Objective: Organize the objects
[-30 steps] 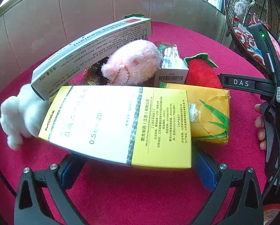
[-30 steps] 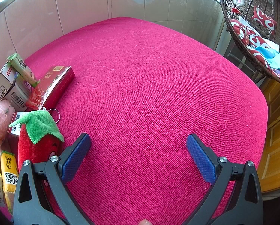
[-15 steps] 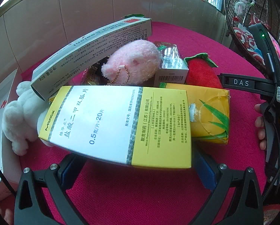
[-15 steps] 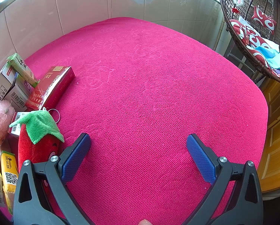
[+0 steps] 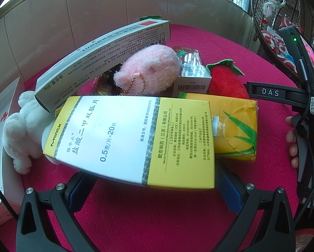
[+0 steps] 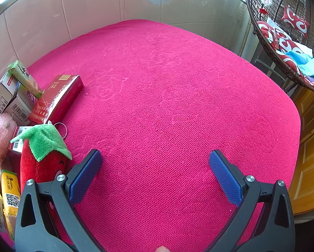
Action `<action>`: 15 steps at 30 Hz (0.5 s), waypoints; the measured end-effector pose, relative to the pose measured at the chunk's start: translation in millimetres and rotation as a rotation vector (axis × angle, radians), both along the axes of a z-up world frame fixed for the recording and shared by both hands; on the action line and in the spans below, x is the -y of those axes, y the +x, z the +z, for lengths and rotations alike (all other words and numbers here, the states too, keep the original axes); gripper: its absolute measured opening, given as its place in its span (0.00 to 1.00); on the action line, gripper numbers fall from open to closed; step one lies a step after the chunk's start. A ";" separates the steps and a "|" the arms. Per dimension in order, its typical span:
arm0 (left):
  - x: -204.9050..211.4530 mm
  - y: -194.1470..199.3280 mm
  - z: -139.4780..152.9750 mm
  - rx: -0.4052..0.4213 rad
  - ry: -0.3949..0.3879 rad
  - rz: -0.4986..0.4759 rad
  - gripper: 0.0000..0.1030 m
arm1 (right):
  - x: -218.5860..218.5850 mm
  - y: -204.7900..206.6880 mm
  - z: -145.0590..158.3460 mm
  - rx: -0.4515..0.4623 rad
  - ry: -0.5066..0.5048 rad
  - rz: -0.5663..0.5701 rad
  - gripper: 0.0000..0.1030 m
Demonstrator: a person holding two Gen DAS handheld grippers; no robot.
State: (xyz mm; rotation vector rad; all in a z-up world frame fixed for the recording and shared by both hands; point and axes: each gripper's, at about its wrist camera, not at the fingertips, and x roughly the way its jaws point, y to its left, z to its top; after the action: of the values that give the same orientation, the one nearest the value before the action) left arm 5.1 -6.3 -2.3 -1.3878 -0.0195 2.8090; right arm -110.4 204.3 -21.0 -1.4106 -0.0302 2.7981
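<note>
The left gripper (image 5: 155,185) has its fingers clamped across the yellow-and-white medicine box (image 5: 131,140), held above the desk (image 6: 167,84); the right gripper (image 6: 155,174) hovers with fingers apart, empty; beyond lies an unsorted heap, so most sorting seemingly remains: pink plush (image 5: 150,69), strawberry plush (image 5: 226,82), grey carton (image 5: 102,56).

Left gripper (image 5: 152,185): lower centre of frame, blue-padded black jaws clamped on the yellow-and-white cardboard medicine box (image 5: 131,140). Right gripper (image 6: 156,174): lower centre, jaws spread wide, holding nothing.

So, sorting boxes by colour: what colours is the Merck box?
White with yellow ends, on the Merck box; left wrist view.
</note>
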 end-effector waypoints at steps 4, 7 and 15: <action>-1.2 0.1 0.2 0.000 0.000 0.000 1.00 | -0.1 -0.1 0.0 0.000 0.000 0.000 1.00; -1.0 0.3 -0.1 0.000 0.000 0.000 1.00 | -0.3 -0.1 0.0 0.000 0.000 0.000 1.00; -1.8 4.4 2.8 -0.018 -0.020 0.030 1.00 | -10.8 5.8 3.7 -0.018 -0.067 -0.003 1.00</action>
State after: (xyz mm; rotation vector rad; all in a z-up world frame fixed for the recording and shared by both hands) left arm 9.5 -4.5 0.5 -1.3776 -0.0129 2.8536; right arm -104.7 215.1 -17.3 -1.3978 0.0657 2.8347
